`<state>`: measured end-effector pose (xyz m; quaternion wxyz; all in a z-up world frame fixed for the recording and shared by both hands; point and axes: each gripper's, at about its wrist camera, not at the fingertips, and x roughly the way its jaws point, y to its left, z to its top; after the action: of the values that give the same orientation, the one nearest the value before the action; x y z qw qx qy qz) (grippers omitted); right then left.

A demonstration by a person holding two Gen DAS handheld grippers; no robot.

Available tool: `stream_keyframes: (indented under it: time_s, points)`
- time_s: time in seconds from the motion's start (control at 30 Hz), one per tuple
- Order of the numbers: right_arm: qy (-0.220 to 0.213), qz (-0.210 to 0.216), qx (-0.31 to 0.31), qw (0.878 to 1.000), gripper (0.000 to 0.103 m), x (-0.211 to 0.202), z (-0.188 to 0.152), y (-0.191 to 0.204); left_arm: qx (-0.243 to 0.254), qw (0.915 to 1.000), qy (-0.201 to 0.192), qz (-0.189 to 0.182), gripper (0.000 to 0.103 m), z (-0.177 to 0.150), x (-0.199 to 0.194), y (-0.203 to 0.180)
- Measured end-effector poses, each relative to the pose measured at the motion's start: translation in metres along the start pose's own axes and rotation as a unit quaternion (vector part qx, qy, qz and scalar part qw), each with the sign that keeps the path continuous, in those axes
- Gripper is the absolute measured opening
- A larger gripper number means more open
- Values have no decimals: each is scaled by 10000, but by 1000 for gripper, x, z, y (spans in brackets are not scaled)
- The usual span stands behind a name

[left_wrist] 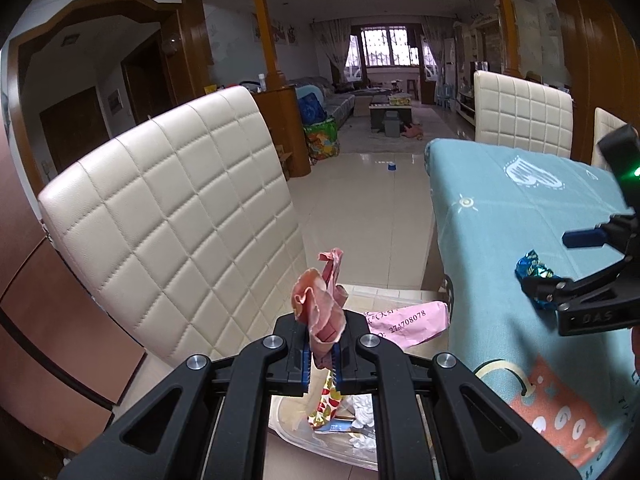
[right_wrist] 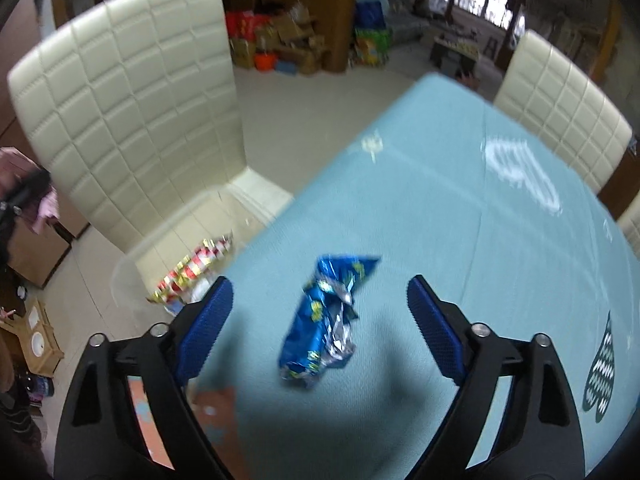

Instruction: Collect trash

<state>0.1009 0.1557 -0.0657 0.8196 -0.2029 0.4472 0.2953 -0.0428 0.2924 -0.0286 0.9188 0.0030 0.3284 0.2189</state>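
Your left gripper [left_wrist: 322, 354] is clenched on a crumpled pink wrapper [left_wrist: 320, 308], its lower end hidden between the fingers; under them sits a clear bin [left_wrist: 288, 420], mostly blocked. Your right gripper [right_wrist: 320, 312] is spread wide, the blue foil wrapper [right_wrist: 324, 320] lying on the counter [right_wrist: 460, 208] between its fingers, a bit blurry.

A table draped in a pale blue cloth [right_wrist: 460, 216] printed with white and dark heart shapes carries a single crumpled blue foil wrapper [right_wrist: 324, 316], lying flat near the table's near edge. Just beside the table, the cream quilted chair [left_wrist: 168, 216] has a clear plastic container [left_wrist: 320, 436] on its seat, with a red-and-gold patterned wrapper [right_wrist: 192, 272], some white scraps and a pink printed slip [left_wrist: 408, 322] in it.
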Motion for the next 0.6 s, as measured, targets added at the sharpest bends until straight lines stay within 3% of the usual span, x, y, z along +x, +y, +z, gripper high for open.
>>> stream_keyframes:
  time_s: [0.03,0.07,0.1,0.13,0.23,0.33,0.6]
  points:
    - [100,33,41,9999,75,5,-2,-2,7,10000,14,-7,8,-1,1,0]
    - [214,67,86,9997,61,11,-4,-3,18,10000,32,-18,8,-1,4,-1]
    - [331,119,116,9993,38,15,-5,-4,21,10000,43,-25,8,-1,5,-1]
    - [420,153,114,9989,37,18,-6,-5,27,10000,54,-37,8,-1,6,-2]
    - [155,82,-89,9998,30,8,-3,3,53,10000,36,-40,8,0,7,-2]
    - [-124,71,-246,9996,30,-6,6,14,67,10000,9,-29,8,0,6,0]
    - [-338,375,-546,9972,30,-22,26,45,-1,10000,7,20,8,-2,7,8]
